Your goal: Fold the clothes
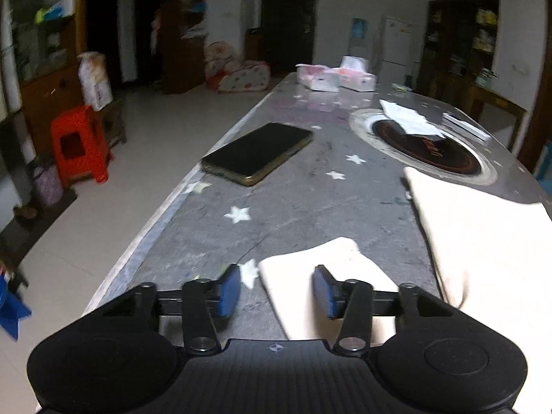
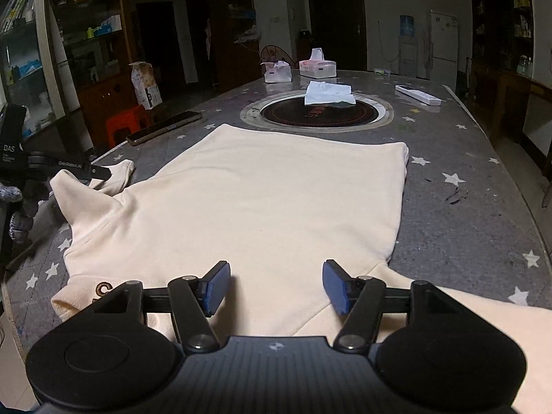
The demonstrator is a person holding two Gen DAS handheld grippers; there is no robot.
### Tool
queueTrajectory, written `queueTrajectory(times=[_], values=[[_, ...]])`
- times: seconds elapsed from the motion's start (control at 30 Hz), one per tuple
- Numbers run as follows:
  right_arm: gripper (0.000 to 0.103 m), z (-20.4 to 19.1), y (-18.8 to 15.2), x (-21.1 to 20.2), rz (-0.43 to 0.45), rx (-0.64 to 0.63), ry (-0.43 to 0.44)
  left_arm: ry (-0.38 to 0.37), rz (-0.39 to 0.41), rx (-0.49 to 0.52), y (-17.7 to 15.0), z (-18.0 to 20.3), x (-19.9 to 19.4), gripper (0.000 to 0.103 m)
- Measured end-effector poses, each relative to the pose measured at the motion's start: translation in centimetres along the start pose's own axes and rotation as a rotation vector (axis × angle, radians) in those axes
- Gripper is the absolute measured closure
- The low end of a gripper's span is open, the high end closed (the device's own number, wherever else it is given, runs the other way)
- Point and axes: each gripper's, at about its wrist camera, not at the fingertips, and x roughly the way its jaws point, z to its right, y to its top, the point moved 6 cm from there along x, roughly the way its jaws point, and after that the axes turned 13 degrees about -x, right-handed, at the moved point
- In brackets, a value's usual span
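Broadly, the grey starred worktop [image 2: 448, 220] carries a cream sweatshirt [image 2: 269, 200] spread flat at its centre. At six o'clock the right hand-held gripper [image 2: 276, 286] hovers released above it; the left hand-held gripper [image 1: 276, 289] straddles a sleeve [image 1: 310, 276], unclenched. A phone [image 1: 257, 151] lies toward eleven o'clock.

Cream sweatshirt [image 2: 276, 189]; grey star-patterned tablecloth [image 2: 465, 214]; blue fingers [image 2: 217, 288].

The cream sweatshirt [image 2: 262, 193] is soft, matt, fleecy cloth. The table [image 2: 459, 227] wears a grey, scuffed, felt-like cover printed with stars. Far along it, a dark glossy round inset [image 2: 317, 115] has a smooth metal-looking ring. The phone [image 1: 257, 151] at left is glossy glass. The gripper pads [image 2: 216, 288] are matt blue, on matt black plastic.
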Motion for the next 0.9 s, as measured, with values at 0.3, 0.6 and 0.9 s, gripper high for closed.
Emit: queueTrajectory(times=[0.3,0.6,0.9], values=[[0.032,-0.3,0.0,0.3,0.003,-0.014,0.001,-0.042,0.034,-0.046,0.5,-1.2,-1.6,0.094],[0.020,-1.1,-0.2,0.5,0.009,-0.057,0.005,0.013,0.236,-0.140,3.1,-5.7,-7.4,0.094],[0.012,-1.8,-0.2,0.9,0.004,-0.088,0.006,0.101,0.259,-0.042,1.4,-7.4,-5.7,0.094]])
